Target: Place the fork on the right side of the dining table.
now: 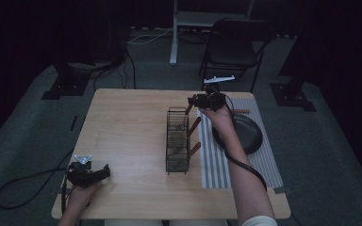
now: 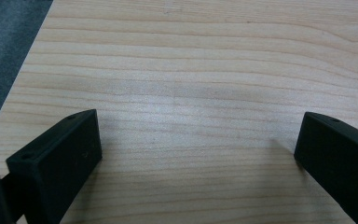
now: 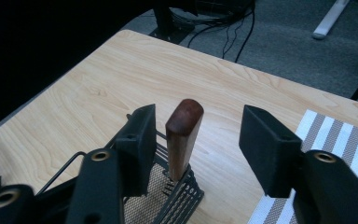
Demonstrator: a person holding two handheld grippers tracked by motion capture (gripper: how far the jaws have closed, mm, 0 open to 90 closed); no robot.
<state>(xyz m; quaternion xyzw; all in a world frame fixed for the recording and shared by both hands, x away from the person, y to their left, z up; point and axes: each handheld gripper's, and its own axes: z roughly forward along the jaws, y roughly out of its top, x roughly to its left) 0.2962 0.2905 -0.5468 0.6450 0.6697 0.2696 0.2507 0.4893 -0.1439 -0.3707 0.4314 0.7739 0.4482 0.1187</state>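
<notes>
A black wire rack (image 1: 177, 141) stands mid-table with three wooden utensil handles sticking up out of its right side. My right gripper (image 1: 192, 100) is at the rack's far end, open, its jaws on either side of the farthest wooden handle (image 1: 189, 108). In the right gripper view that brown, round-tipped handle (image 3: 183, 135) rises between the jaws of my right gripper (image 3: 203, 126), nearer the left one, with gaps on both sides. My left gripper (image 1: 105, 171) rests near the table's front left, open. In the left gripper view my left gripper (image 2: 198, 140) has just bare wood between its jaws.
A grey-and-white striped mat (image 1: 268, 160) lies on the table's right side with a dark round pan (image 1: 243, 134) on it. The rack's mesh floor (image 3: 144, 196) shows below the handle. A black folding chair (image 1: 231, 47) and cables are on the floor beyond the table.
</notes>
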